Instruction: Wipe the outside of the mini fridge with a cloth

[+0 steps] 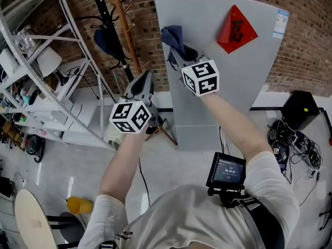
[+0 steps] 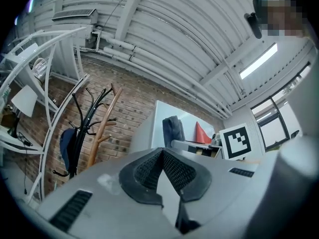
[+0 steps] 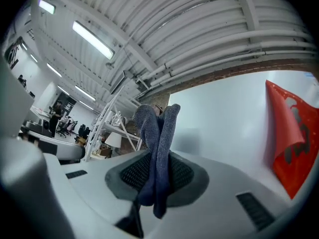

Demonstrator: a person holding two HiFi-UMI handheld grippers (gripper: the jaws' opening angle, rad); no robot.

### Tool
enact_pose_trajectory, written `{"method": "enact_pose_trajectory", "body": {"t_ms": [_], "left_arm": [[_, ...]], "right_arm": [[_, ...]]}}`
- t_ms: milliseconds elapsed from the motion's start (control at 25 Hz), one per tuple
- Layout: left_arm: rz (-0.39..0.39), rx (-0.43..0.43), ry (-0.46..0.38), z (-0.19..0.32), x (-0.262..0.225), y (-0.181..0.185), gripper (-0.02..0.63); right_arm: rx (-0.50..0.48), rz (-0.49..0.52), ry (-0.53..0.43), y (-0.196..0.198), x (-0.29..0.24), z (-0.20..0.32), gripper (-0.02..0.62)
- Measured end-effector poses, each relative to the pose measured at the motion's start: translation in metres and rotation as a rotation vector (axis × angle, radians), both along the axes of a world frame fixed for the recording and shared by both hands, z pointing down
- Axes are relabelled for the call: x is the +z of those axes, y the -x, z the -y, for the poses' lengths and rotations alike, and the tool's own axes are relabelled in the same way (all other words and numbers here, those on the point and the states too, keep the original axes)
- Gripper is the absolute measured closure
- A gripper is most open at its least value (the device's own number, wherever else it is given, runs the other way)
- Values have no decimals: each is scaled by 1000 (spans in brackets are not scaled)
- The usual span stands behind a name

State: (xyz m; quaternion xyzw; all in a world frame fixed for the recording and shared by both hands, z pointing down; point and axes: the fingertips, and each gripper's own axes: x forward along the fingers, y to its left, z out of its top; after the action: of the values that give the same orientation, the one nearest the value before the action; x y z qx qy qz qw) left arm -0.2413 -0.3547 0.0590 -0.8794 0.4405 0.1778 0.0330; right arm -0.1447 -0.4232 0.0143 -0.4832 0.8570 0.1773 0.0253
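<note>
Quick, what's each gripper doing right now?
Left gripper: closed, nothing held.
Right gripper: closed on the blue cloth.

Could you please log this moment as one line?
right claw: shut on cloth, by mini fridge left edge | left claw: shut, empty

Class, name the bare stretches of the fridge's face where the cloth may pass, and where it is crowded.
Bare: the fridge face below the red sticker, and the strip between sticker and cloth. Crowded: top right, with sticker and label; top left, where the right claw grips the cloth.
</note>
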Motion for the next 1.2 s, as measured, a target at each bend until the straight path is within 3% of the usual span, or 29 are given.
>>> {"method": "enact_pose_trajectory", "body": {"t_ms": [440,1200], "left_arm": [[3,4,6,4,6,21,601],[17,108,23,3,14,-55,601]], "right_arm": [[74,4,40,1,18,29,515],[219,15,23,-108,19,10,515]]}}
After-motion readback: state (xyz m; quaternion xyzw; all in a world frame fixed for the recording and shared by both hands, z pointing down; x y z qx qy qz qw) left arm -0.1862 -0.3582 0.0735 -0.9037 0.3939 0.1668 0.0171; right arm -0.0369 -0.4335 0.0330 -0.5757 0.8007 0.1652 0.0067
